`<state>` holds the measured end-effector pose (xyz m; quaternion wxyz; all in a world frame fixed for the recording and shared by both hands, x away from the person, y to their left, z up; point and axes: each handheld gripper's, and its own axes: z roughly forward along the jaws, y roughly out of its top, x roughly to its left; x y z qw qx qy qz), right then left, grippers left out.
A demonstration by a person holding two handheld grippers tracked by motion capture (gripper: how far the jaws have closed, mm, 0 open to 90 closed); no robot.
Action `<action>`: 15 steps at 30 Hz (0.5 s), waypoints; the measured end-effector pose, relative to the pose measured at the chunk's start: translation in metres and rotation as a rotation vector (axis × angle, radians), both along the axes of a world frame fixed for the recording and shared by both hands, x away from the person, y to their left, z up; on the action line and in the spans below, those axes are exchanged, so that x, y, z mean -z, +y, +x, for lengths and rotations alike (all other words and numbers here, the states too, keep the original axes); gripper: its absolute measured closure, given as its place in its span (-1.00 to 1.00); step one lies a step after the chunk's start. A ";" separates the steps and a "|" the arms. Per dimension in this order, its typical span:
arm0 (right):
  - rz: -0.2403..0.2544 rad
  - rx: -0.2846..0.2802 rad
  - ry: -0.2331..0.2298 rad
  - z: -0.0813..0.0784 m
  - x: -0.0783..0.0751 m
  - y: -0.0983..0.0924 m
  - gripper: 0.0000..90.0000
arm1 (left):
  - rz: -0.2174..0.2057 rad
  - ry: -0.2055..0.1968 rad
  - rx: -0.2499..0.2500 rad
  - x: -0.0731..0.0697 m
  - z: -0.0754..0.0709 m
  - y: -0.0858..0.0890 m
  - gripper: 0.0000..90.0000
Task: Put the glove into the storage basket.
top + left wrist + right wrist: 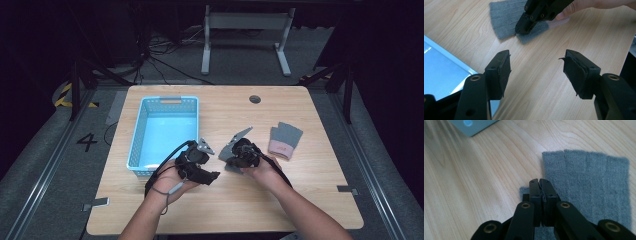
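I see the pale wooden table (310, 200) with a light-blue plastic basket (165, 132) at its left. The grey knitted glove with a pink cuff (284, 140) lies at right — my right gripper (540, 181) hovers over its near-left edge, fingers pressed together on nothing; my left gripper (536, 67) holds its fingers apart — empty.

Looks like a lab/test bay: wooden table (310, 200) on grey carpet, floor rails (45, 170), hazard tape (64, 97), loose cables (165, 60) (dark surroundings, number 4 (87, 142) marked on floor).
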<state>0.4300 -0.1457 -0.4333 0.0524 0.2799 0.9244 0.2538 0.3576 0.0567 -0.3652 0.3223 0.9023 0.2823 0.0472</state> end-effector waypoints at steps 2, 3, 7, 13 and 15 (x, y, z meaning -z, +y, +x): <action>-0.004 -0.004 0.005 0.000 0.002 0.000 0.97 | 0.001 0.000 0.000 0.000 0.000 0.000 -0.13; -0.007 -0.005 0.008 0.000 0.002 0.000 0.97 | 0.000 0.000 -0.001 0.000 0.000 0.000 -0.13; -0.006 -0.010 0.017 -0.003 0.003 0.002 0.97 | -0.001 0.002 -0.001 -0.001 0.000 0.000 -0.14; -0.017 -0.040 0.024 -0.013 0.003 0.001 0.97 | 0.000 0.000 0.000 0.000 0.000 0.000 -0.14; -0.022 -0.051 0.027 -0.017 0.003 0.000 0.97 | 0.003 -0.002 0.002 0.000 0.000 0.000 -0.14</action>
